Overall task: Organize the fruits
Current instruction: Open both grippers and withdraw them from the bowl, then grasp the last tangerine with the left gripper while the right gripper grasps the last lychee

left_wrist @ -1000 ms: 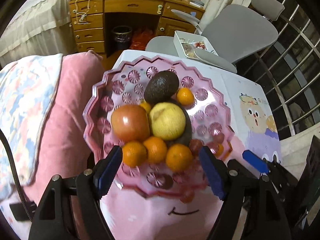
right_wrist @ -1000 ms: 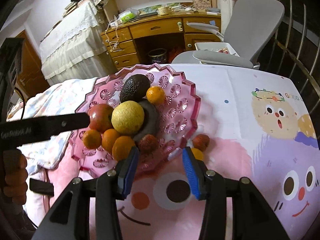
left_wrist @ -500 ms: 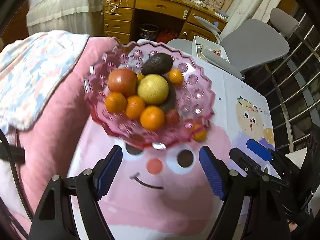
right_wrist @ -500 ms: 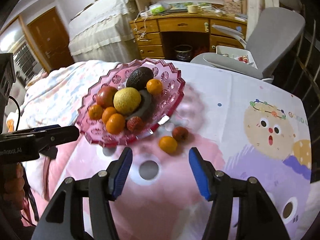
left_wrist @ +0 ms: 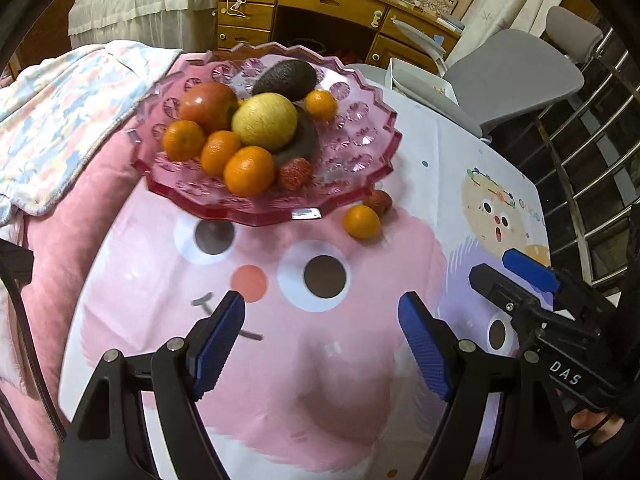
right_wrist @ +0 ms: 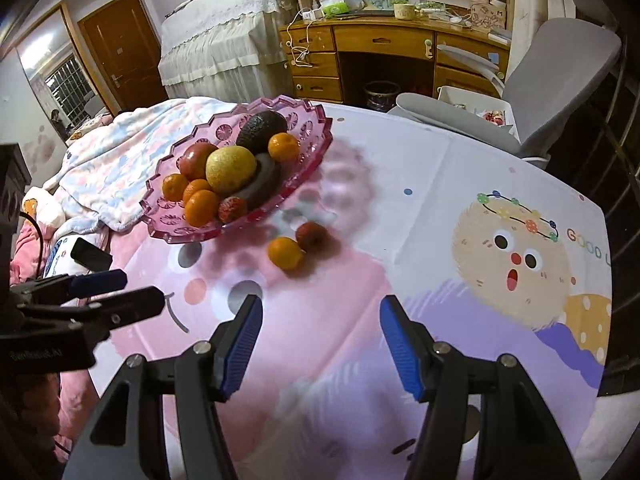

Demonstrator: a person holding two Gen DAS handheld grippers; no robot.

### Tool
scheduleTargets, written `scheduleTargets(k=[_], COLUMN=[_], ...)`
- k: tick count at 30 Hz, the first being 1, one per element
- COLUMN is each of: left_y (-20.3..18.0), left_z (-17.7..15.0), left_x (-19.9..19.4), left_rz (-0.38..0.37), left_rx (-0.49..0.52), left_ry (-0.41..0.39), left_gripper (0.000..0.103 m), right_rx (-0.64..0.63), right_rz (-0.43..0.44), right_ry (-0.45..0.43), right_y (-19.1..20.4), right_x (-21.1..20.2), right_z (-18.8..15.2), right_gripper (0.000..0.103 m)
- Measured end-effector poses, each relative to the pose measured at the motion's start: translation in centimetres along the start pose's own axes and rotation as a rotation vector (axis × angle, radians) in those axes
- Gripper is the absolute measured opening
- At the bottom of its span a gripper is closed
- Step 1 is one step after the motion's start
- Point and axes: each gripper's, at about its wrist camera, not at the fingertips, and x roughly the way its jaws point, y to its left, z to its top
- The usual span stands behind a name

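Note:
A pink glass plate (left_wrist: pixel 360 148) (right_wrist: pixel 312 148) sits at the far left of the cartoon tablecloth, holding an avocado (left_wrist: pixel 286 76), a yellow pear (left_wrist: pixel 264 122), a red apple (left_wrist: pixel 208 100), several oranges and a lychee (left_wrist: pixel 295 173). A loose orange (left_wrist: pixel 361 222) (right_wrist: pixel 284 253) and a loose lychee (left_wrist: pixel 378 201) (right_wrist: pixel 311 236) lie on the cloth just right of the plate. My left gripper (left_wrist: pixel 322 316) is open and empty, well short of the plate. My right gripper (right_wrist: pixel 320 320) is open and empty, short of the loose fruits.
A pink cushion and patterned blanket (left_wrist: pixel 60 112) lie left of the table. A grey chair (left_wrist: pixel 516 72) and a wooden desk (left_wrist: pixel 320 4) stand beyond the far edge. A metal railing (left_wrist: pixel 592 128) runs on the right.
Both grippers have drawn back from the plate toward the near side of the table. The plate and fruits now look smaller and farther. Both stay open.

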Motion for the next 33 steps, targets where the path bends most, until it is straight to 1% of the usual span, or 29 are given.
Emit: scheduleTargets(k=[2,6,9,12,17,19,20,22,24,26,33], left_y=[-0.8,-2.1,-2.8,-3.4,-3.9,-3.9,-4.0,-4.1,-4.1,-4.2,-4.4], left_z=[-0.1,-0.2,-0.2,0.2,1.2,1.7,1.8,2.3,2.6,2.9,3.4], left_x=[1.1,3.3,4.9,6.1,7.7,8.1,8.3,8.8,9.2,9.8,11.3], left_rz=[0.008,0.019,0.02,0.038,0.053,0.053,0.052,0.05,0.044,0.043,0.027], left_rx=[0.012,0.013,0.011,0.021,0.009,0.005,0.005,0.002,-0.009,-0.016,-0.027], left_ry=[-0.011,-0.024,-0.034,-0.055,-0.083,-0.095,-0.098,-0.109,-0.12,-0.125,-0.122], left_gripper=[0.078,0.078,0.078,0.078,0.077,0.076,0.076,0.075,0.075,0.072,0.06], right_rx=[-0.019,-0.096,-0.196,-0.291,-0.376,-0.423,-0.432,-0.445,-0.463,-0.477,-0.466], right_rz=[0.008,0.031,0.05,0.055,0.077,0.085,0.087,0.123,0.133,0.133,0.129], right_ry=[0.007,0.005,0.011,0.017,0.025,0.025,0.024,0.028,0.024,0.017,0.005], right_y=[-0.7,-1.2,-1.5,-1.7,-2.2,-2.1,-2.0,-2.1,-1.9,-1.6,-1.1], right_x=[0.6,1.8,3.4,5.0,7.4,8.3,8.5,9.1,9.5,9.9,11.0], right_z=[0.2,0.9,1.3,1.5,2.0,2.0,2.0,2.0,1.9,1.9,1.7], right_gripper=[0.062,0.062,0.062,0.061,0.061,0.061,0.061,0.061,0.06,0.057,0.05])
